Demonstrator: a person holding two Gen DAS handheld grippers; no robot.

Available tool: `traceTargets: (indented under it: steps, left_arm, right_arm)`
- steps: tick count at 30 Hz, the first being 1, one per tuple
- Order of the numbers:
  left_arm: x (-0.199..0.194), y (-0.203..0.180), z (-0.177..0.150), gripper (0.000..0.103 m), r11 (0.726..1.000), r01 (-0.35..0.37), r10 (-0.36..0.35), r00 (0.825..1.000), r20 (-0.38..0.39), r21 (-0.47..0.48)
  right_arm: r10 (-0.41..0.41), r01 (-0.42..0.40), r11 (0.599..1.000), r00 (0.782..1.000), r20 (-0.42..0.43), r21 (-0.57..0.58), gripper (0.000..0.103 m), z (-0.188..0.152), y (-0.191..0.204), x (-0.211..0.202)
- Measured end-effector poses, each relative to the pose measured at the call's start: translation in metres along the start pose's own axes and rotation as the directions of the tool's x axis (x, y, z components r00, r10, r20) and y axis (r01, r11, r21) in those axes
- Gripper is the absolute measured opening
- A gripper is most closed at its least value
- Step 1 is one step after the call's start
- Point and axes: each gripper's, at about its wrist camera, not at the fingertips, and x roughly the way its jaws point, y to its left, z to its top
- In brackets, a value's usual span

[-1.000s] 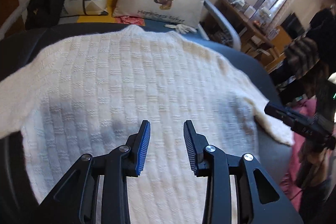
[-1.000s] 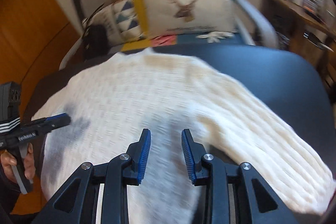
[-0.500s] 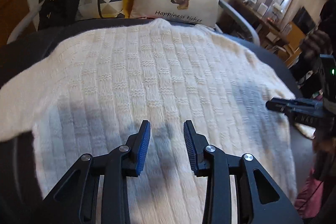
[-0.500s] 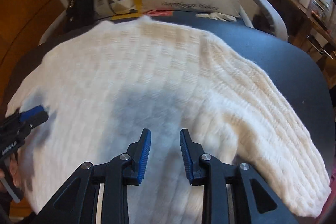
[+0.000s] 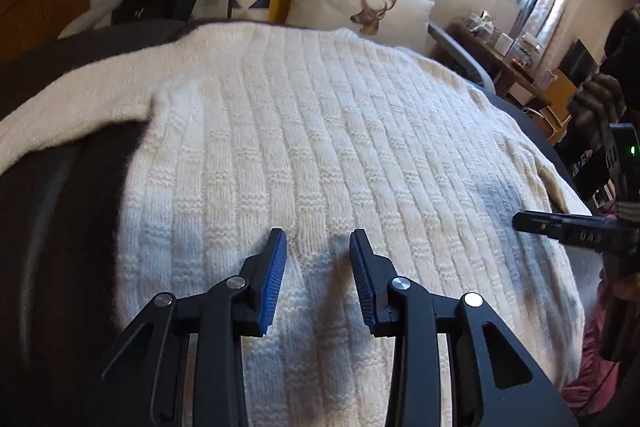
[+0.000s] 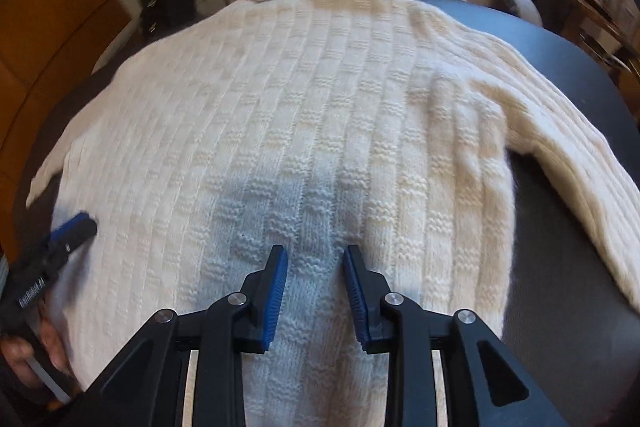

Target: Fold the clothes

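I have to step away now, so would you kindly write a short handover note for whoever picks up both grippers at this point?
Left gripper: open, nothing between its pads, poised over the sweater's near part.
Right gripper: also open and empty, over the same sweater, further to the right.
Sweater: cream knit, spread flat on the dark table, both sleeves out to the sides; the right sleeve runs towards the table edge.
Done: sweater laid out; no fold is visible.
Left: grip the fabric, fold the sleeves in, then fold the body.
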Motion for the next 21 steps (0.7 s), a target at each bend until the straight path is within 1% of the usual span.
traceTargets:
  steps: [1,3,4,5,7,9,12,15,18,21]
  left_arm:
    - [0.0,0.0,-0.002,0.035,1.0,-0.001,0.001,1.0,0.012,0.003]
    - [0.003,-0.002,-0.003,0.037,1.0,-0.006,0.005,1.0,0.024,0.015]
    - [0.005,-0.002,-0.003,0.041,1.0,0.0,0.0,1.0,0.027,0.018]
    - [0.006,-0.003,-0.003,0.044,1.0,0.009,-0.01,1.0,0.028,0.019]
    - [0.008,-0.003,-0.003,0.046,0.999,0.026,-0.027,0.999,0.03,0.019]
    - [0.007,-0.003,-0.004,0.046,0.999,0.037,-0.037,0.999,0.033,0.007]
    - [0.003,-0.001,-0.004,0.046,0.999,0.045,-0.045,0.998,0.035,-0.002]
    - [0.003,-0.001,-0.006,0.047,0.999,0.05,-0.05,0.998,0.038,-0.002]
    - [0.002,0.002,-0.005,0.047,0.998,0.067,-0.066,0.997,0.037,-0.018]
    - [0.003,0.001,-0.005,0.047,0.998,0.059,-0.058,0.998,0.03,-0.011]
  right_arm:
    - [-0.006,0.006,1.0,1.0,0.01,0.023,0.029,-0.002,0.001,-0.005]
    - [0.029,-0.03,0.999,0.998,0.053,0.027,0.029,-0.014,0.009,-0.022]
    - [0.041,-0.044,0.999,0.996,0.074,0.028,0.029,-0.02,0.013,-0.031]
    - [0.035,-0.037,0.999,0.995,0.091,0.019,0.029,-0.027,0.017,-0.038]
    - [0.019,-0.019,1.0,0.995,0.097,-0.009,0.029,-0.04,0.029,-0.045]
    - [0.009,-0.007,1.0,0.996,0.084,-0.017,0.029,-0.051,0.03,-0.045]
    - [-0.007,0.009,1.0,0.998,0.061,-0.023,0.029,-0.048,0.035,-0.03]
    - [-0.011,0.016,0.997,0.998,0.065,-0.075,0.029,-0.048,0.041,-0.02]
    - [-0.034,0.044,0.989,0.997,0.071,-0.143,0.029,-0.042,0.045,-0.008]
    - [-0.004,0.016,0.982,0.998,0.067,-0.187,0.031,-0.038,0.042,-0.004]
